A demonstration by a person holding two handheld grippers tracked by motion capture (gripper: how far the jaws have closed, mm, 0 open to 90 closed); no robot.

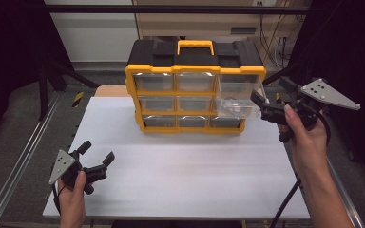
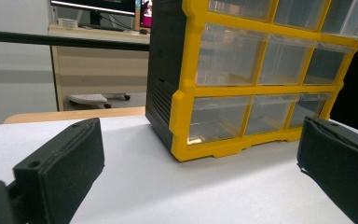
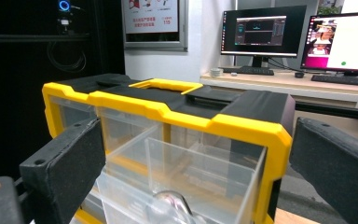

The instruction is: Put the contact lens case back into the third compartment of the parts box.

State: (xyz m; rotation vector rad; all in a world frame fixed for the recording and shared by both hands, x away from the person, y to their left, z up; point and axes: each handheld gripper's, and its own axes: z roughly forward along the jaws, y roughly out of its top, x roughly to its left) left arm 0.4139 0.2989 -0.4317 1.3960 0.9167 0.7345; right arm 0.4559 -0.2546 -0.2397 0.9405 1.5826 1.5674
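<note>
Seen from above, the right gripper (image 1: 264, 105) hovers with jaws apart just beside the pulled-out clear drawer (image 1: 237, 101) at the top right of the yellow-and-black organizer (image 1: 195, 85), while the left gripper (image 1: 95, 159), also spread and empty, rests well apart at the near corner of the white table (image 1: 180, 175). Along the left gripper's own jaws, the organizer (image 2: 261, 79) stands ahead, its lower drawers closed. Along the right gripper's jaws, the open drawer (image 3: 191, 182) sits directly between and just beyond them, a small rounded clear object (image 3: 170, 207) lying inside, too blurred to identify. Thin, stiff, smooth plastic, the drawer looks light and slippery; a hold on its front wall or lip seems safest, squeezed gently.
</note>
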